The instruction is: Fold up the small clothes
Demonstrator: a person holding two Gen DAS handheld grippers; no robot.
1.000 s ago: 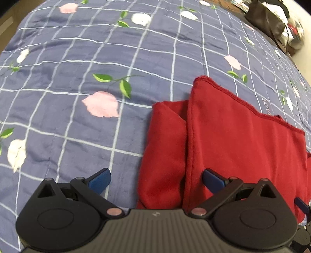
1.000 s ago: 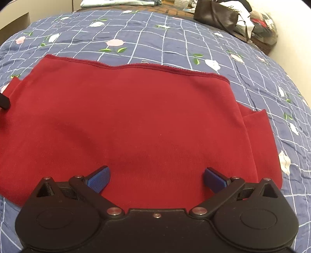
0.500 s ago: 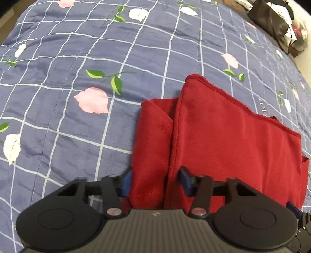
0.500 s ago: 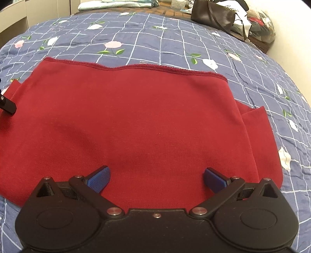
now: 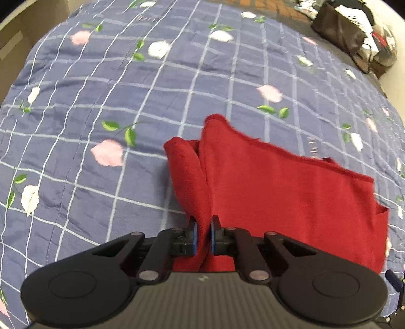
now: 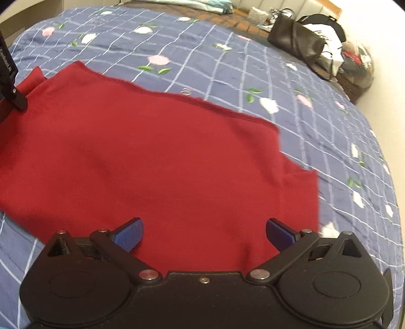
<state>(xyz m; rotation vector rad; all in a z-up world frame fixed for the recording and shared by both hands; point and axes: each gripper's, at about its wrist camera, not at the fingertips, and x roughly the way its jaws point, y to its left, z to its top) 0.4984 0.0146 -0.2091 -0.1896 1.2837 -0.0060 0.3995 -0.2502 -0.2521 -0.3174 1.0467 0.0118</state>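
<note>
A red garment (image 5: 278,194) lies on the blue flowered bedspread (image 5: 101,101), with a folded sleeve (image 5: 187,172) along its left side. My left gripper (image 5: 202,235) is shut on the near edge of the garment by that sleeve and holds it slightly raised. In the right wrist view the garment (image 6: 157,162) spreads wide ahead. My right gripper (image 6: 203,232) is open, its blue pads apart just above the garment's near edge. The left gripper's body shows at that view's left edge (image 6: 7,83).
A black bag (image 6: 296,43) and a pile of other items (image 6: 354,60) stand at the far right corner of the bed. Folded light clothes (image 6: 192,3) lie beyond the far edge. The bedspread (image 6: 227,63) stretches beyond the garment.
My left gripper has closed on the garment's left edge and lifted it a little. My right gripper has stayed open and shifted, so the garment looks slanted.
</note>
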